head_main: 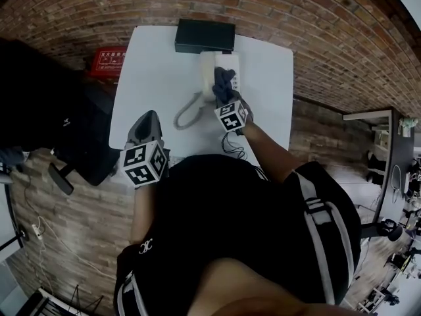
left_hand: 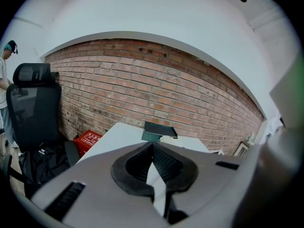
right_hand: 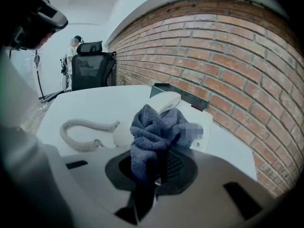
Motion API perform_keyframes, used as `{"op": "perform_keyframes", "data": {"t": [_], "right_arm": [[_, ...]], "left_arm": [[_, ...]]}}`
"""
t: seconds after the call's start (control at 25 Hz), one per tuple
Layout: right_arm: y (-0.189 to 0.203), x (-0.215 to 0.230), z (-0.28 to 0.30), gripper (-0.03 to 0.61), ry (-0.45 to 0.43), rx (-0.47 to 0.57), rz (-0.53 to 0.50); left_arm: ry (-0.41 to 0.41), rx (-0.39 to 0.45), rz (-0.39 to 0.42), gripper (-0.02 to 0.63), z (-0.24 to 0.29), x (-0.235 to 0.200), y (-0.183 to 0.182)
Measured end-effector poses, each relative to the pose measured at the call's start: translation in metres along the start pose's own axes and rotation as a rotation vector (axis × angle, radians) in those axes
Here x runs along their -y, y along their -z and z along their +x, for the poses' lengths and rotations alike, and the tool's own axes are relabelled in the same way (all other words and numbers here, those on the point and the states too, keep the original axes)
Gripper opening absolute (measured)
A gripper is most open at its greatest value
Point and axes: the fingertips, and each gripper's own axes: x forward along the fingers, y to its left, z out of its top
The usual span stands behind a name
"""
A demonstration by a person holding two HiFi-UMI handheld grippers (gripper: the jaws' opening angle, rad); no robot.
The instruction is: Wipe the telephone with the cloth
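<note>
A white telephone with a coiled cord stands at the far middle of the white table. My right gripper is shut on a grey-blue cloth, and the bunched cloth rests against the telephone's handset and body. My left gripper hangs over the table's near left edge, apart from the telephone. Its jaws are shut with nothing between them.
A dark flat box lies at the table's far edge against the brick wall. A red box sits on the floor at left. A black office chair stands left of the table. A person stands far left.
</note>
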Motion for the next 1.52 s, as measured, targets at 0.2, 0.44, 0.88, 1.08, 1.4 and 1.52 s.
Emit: {"op": "perform_keyframes", "data": {"t": [0.2, 0.44, 0.88, 1.08, 1.4, 1.52], "right_arm": [[0.013, -0.010, -0.008, 0.031, -0.032, -0.024, 0.012], [0.020, -0.016, -0.016, 0.031, -0.042, -0.042, 0.012], [0.017, 0.001, -0.010, 0.031, 0.035, -0.028, 0.007], [0.008, 0.021, -0.001, 0.031, 0.088, -0.017, 0.043], [-0.019, 0.062, 0.022, 0.031, 0.120, 0.010, 0.106], [-0.033, 0.080, 0.032, 0.031, 0.137, 0.026, 0.124]], "left_arm": [[0.033, -0.019, 0.022, 0.000, 0.005, 0.013, 0.001], [0.045, -0.034, 0.041, 0.000, 0.008, 0.021, 0.000], [0.035, -0.056, 0.048, 0.000, 0.013, 0.023, 0.005], [-0.006, -0.065, 0.031, 0.000, 0.008, 0.017, 0.012], [-0.054, -0.078, 0.031, 0.001, 0.001, 0.009, 0.018], [-0.067, -0.077, 0.034, 0.000, -0.001, 0.009, 0.019]]}}
